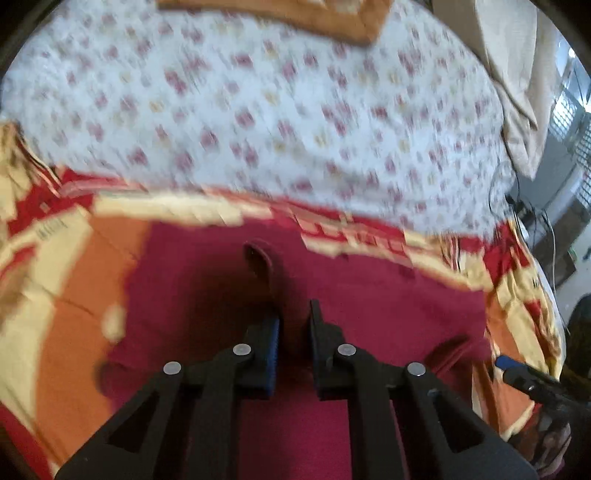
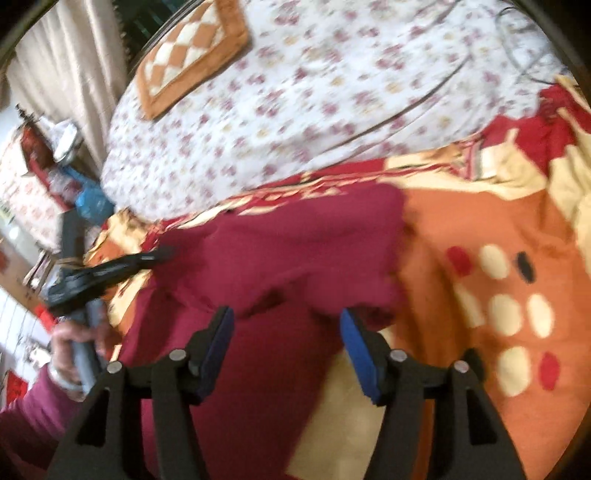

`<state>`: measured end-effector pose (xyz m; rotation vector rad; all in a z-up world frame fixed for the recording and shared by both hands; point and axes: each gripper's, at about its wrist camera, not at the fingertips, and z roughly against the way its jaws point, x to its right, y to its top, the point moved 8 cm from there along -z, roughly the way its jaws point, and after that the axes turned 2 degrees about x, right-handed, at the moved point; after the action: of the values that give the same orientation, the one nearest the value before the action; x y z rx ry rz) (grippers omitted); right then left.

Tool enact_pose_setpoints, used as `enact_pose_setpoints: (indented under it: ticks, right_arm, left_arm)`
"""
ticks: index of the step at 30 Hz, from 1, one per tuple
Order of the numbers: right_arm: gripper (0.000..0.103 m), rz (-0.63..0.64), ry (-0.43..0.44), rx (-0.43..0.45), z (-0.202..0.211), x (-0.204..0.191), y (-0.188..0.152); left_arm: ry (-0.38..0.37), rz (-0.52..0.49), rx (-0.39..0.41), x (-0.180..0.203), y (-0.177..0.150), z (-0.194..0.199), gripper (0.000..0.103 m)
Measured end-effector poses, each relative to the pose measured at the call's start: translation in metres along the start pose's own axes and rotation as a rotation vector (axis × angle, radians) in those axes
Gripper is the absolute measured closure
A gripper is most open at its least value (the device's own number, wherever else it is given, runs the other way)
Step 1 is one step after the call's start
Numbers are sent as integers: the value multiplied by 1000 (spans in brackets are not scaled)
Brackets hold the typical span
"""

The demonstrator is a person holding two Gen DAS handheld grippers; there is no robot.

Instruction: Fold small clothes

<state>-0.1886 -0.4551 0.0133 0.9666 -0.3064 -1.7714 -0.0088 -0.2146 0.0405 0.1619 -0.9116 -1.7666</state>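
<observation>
A maroon garment [image 1: 369, 295] [image 2: 295, 240] lies spread on a patterned blanket. My left gripper [image 1: 295, 314] is shut on a raised fold of it, and a strip of the cloth [image 1: 262, 258] stands up just beyond the fingertips. In the right wrist view the left gripper [image 2: 162, 254] pinches the garment's left edge, held by a person's hand [image 2: 70, 343]. My right gripper [image 2: 286, 321] stands open over the garment's near, rumpled edge, pads not pressing on it. Its blue-padded tip [image 1: 502, 362] shows at the right of the left wrist view. Both views are motion-blurred.
The orange, red and cream blanket [image 1: 74, 277] [image 2: 480, 221] covers the near bed. Beyond it lies a white floral sheet [image 1: 258, 110] [image 2: 295, 92] with an orange checked cushion [image 1: 351, 22] [image 2: 192, 55]. A beige curtain [image 2: 66, 55] and cluttered shelves [image 2: 55, 166] stand at the left.
</observation>
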Motion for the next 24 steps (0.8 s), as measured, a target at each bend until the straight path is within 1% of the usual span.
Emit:
enact_pose_setpoints:
  ticks: [1,2,3,5,7,9,10,11,12,13,15,17,19,20,22,23,24]
  right_arm:
    - [37,4,-30,6,0,5,3]
    - [37,18,-68,10,0,10,4]
    - [37,30,-98,11,-2,13,5]
    - [37,48,-129,0,-6,15,3]
    - [37,97,-161,-26,-14,14,0]
    - [39,180,-209,-49,-22,7,-4]
    - [46,211,-226,-50,-26,3,-4]
    - [59,246,-228,-51,-29,-2,-4]
    - [67,265,-226,-54,-31,-5,-4]
    - [78,286,-231,-53,-34,-8,-3]
    - [81,310,-243,-38,-37,-11,0]
    - [93,315,-227,-49,-41,-14,-1]
    - [102,315,-189,-99,-44,-16,-11]
    - [103,314,-164,-161,-47,-16,-23]
    - [103,345,-174,-222,-49,-15,-39]
    - [103,355,-176,-229,-45,-15,-45]
    - [103,342,-166,-219,-41,-16,-44]
  left_arm:
    - [6,18,20,-10,9,6,100]
    - [16,30,21,-17,13,7,100]
    - [31,42,18,-26,16,6,100]
    - [46,61,-1,-40,15,2,100]
    - [60,72,-1,-48,14,0,100]
    - [76,80,15,-55,16,4,100]
    - [81,88,22,-59,17,5,100]
    - [82,102,29,-63,19,7,100]
    - [84,107,30,-65,19,6,100]
    - [89,107,28,-66,19,6,100]
    - [102,94,20,-68,17,4,100]
    - [113,93,10,-70,13,2,100]
    - [113,102,-9,-74,7,-2,100]
    - [115,107,-22,-77,2,-5,100]
    - [119,110,-38,-80,-3,-9,100]
    - [121,112,-46,-82,-6,-11,100]
    - [121,115,-50,-82,-7,-12,100]
